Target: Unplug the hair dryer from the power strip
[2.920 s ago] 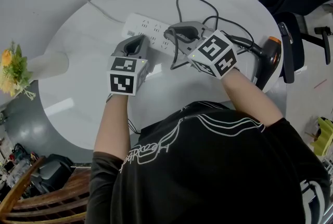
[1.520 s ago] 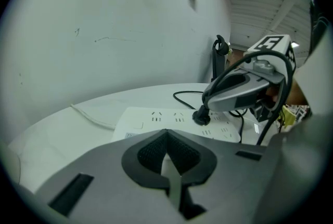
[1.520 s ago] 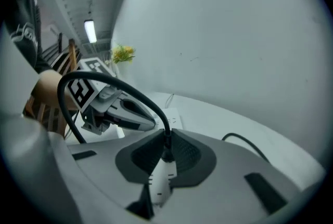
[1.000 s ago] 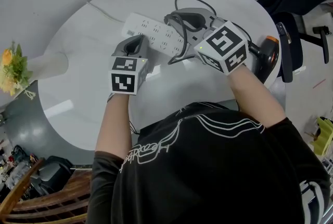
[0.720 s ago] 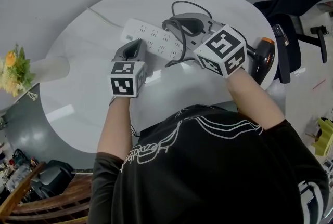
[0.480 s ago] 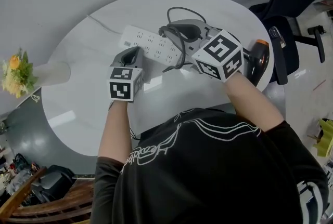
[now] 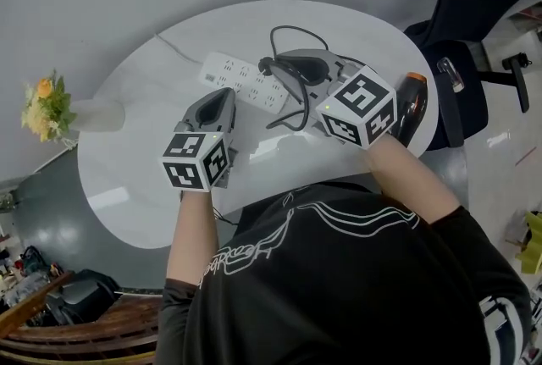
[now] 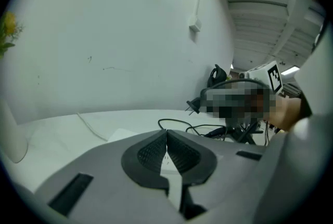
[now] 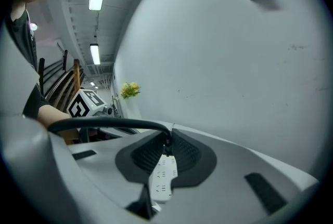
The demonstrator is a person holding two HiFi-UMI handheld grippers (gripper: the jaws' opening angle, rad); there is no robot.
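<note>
We see the right gripper [image 7: 276,65], jaws clamped on the plug [image 7: 265,64], now lifted off the power strip [image 7: 235,74] vs 1 s ago: unplug looks done. Left gripper [image 7: 227,94], jaws together & empty, hovers just near the strip. Hair dryer [image 7: 410,105] lies far right.

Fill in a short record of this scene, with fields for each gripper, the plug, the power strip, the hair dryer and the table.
left gripper: jaws together, nothing between them
right gripper: shut on the plug, its black cord trailing away
plug: out of the socket, prongs bare in the air
power strip: white, lying flat on the table
hair dryer: black with an orange end, at the table's right edge
table: round, white
vase: white, holding flowers, at the table's left edge
</note>
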